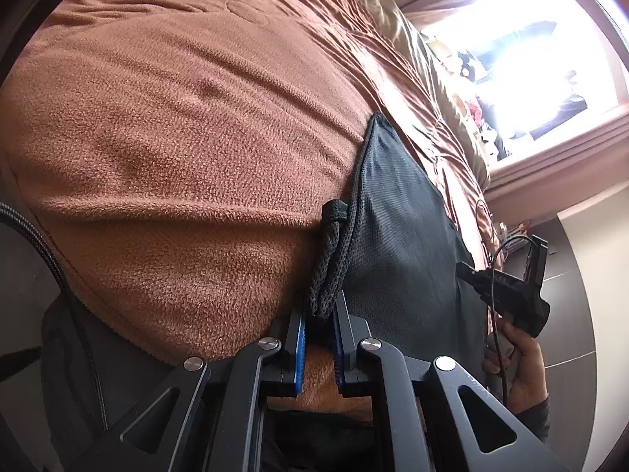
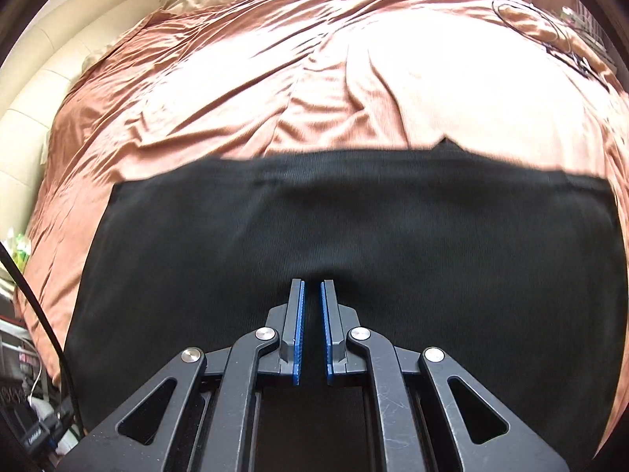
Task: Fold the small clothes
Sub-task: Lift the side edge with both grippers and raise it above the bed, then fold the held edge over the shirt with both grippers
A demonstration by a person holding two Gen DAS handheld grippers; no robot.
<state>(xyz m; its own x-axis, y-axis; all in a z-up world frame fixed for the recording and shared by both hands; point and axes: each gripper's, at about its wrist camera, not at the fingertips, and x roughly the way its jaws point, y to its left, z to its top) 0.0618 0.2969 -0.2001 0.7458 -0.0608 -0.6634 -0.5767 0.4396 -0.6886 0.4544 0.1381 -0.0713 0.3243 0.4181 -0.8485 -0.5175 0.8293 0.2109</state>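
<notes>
Left gripper (image 1: 319, 310) clamped on black mesh garment (image 1: 397, 220) edge; right gripper (image 2: 312, 287) closed on same garment; brown blanket (image 1: 177, 137) underneath.

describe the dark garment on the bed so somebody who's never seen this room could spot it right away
Find the bed's brown fleece blanket and the shiny pink sheet beside it. The dark mesh garment lies where they meet. It is the only black cloth, with a knotted drawcord at its edge.

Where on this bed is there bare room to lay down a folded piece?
Free: the brown fleece blanket, bare left of the black mesh garment, and the rumpled copper satin sheet beyond the garment's far edge. Crowded: the sheet's far right corner, where a thin dark cable lies, and the near edge, under both tools.
</notes>
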